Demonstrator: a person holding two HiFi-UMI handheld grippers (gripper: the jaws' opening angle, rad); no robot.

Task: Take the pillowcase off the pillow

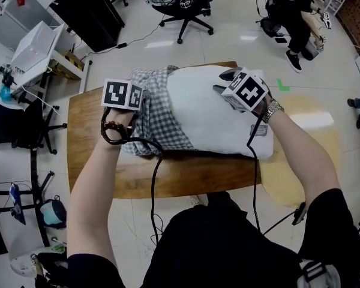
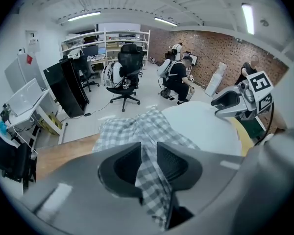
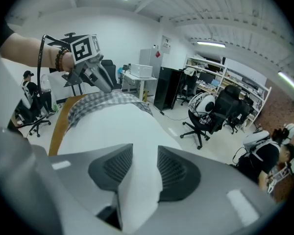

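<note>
Here the wooden desk [image 1: 90, 161] carries the white pillow [image 1: 198, 107], which lies across it with most of its length bare. The checked pillowcase [image 1: 159, 119] is bunched up over the pillow's left end only, its folds gathered towards the desk's left side.

The right gripper [image 3: 145, 153] is clamped on the pillow's bare white end: white stuffing fills the gap between its jaws and bulges out below them. The left gripper [image 2: 148, 151] is pinching a fold of the checked cloth, which runs up between its jaws and touches both pads. The two sit well apart, one at each end of the bundle.

As I judge it, the step in hand is the stripping pull itself, and it looks well along, with only the last covered end left to free.

The next move calls for the right side to anchor the pillow while the left draws the cloth away to the left, clear of that end. The pinch on the fold is thin, so a steady pull seems wiser than a jerk, and the pillow may drag along the desk if its anchor slackens
</note>
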